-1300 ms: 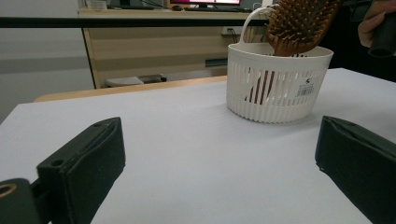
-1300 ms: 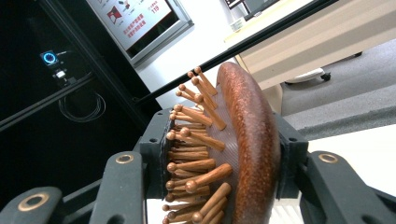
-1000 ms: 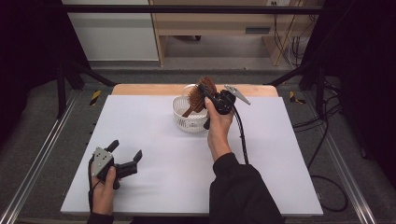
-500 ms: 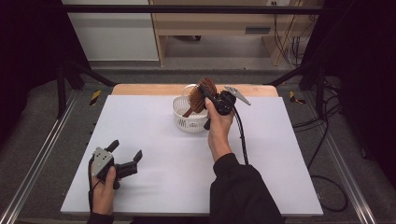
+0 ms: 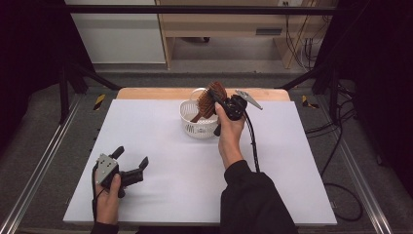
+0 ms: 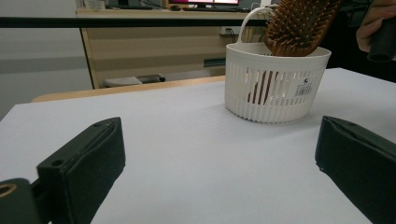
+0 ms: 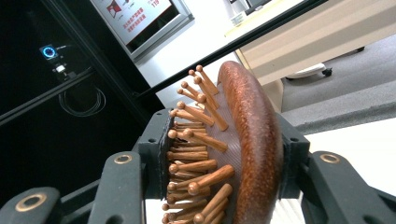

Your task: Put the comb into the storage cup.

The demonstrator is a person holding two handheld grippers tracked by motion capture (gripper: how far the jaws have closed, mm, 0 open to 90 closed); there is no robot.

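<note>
Nothing has shifted since the earlier frame; both hands hold position. Nearest, the left gripper point(image 5: 130, 165) rests on the white table point(image 5: 160, 161), jaws apart and empty. Farther off, the right gripper point(image 5: 217, 100) is clamped on the wooden hairbrush point(image 5: 210, 100), head raised above the white basket point(image 5: 197, 124), handle inside it.

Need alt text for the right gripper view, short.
Close up, the right gripper clamps a brown wooden hairbrush by its head: one black jaw presses the wooden bristle pins, the other the rounded back. Behind are a dark frame and pale furniture.
</note>
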